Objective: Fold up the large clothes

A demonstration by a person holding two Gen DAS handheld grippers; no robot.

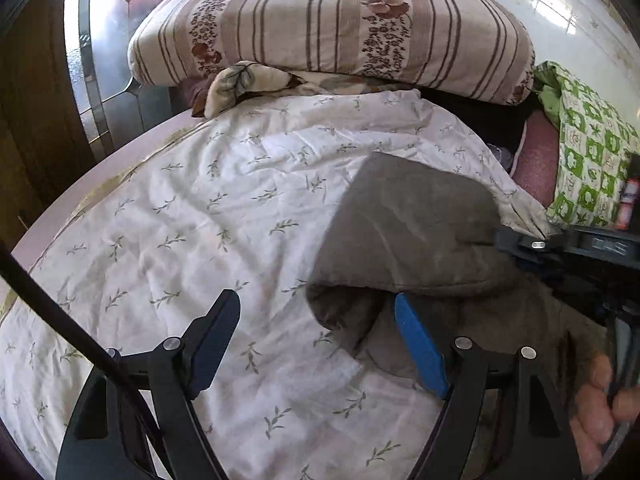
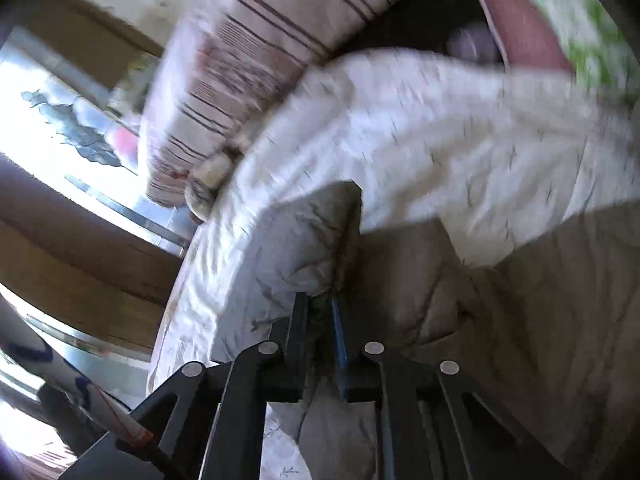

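The garment lies on the bedspread (right side), the pillow behind both.

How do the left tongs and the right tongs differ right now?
The left tongs stand wide open, while the right tongs are pinched nearly shut. The left tongs grip nothing, with only one finger against the folded grey garment; the right tongs clamp a fold of cloth, grey on one face and white sprigged on the other. Both have one black finger and one blue, and point down at the sprigged quilt.
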